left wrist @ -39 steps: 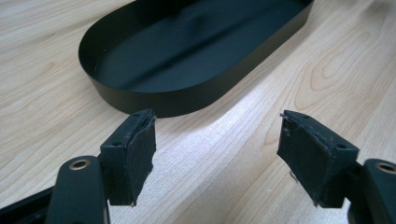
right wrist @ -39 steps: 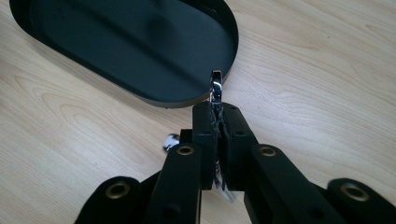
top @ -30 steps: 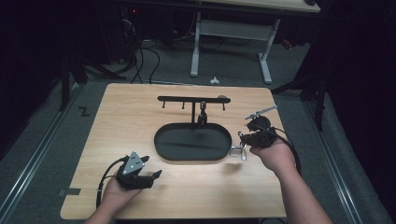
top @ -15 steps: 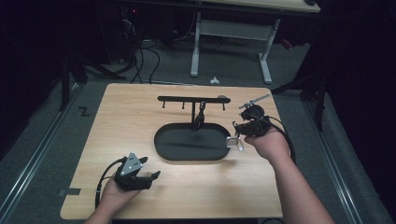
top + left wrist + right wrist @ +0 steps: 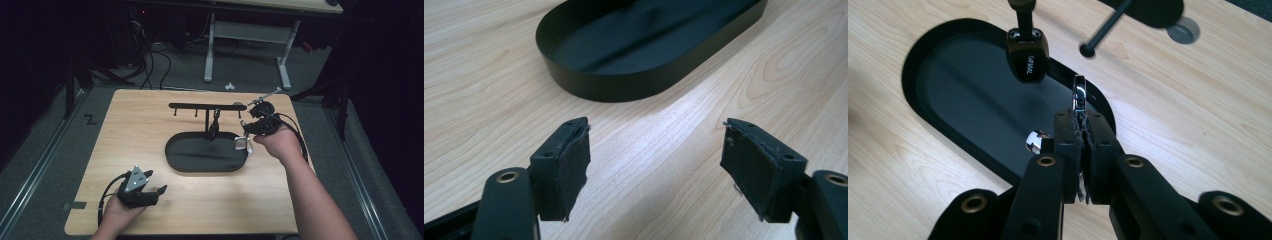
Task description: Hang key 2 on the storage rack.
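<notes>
A black oval tray (image 5: 175, 150) lies mid-table, with a black hook rack (image 5: 200, 106) standing on a post at its far side. A black key fob (image 5: 215, 127) hangs from the rack over the tray (image 5: 913, 65); the right gripper view shows this fob (image 5: 1027, 57) close ahead. My right gripper (image 5: 245, 137) hovers over the tray's right end, shut on a thin silver metal ring (image 5: 1079, 97), with a small silver knob (image 5: 1035, 141) beside its jaws. My left gripper (image 5: 159, 191) rests near the front left edge, open and empty (image 5: 654, 135), facing the tray's wall (image 5: 624, 90).
Bare wood surrounds the tray up to the table's edges. A rack peg (image 5: 1087, 50) sticks out above the right gripper's jaws. Beyond the table are cables, the white legs of another desk (image 5: 209, 55) and a small white object (image 5: 229, 86) on the floor.
My right gripper has moved away from me and slightly left, rising with the silver ring toward the rack's right end. The left gripper has stayed put.
</notes>
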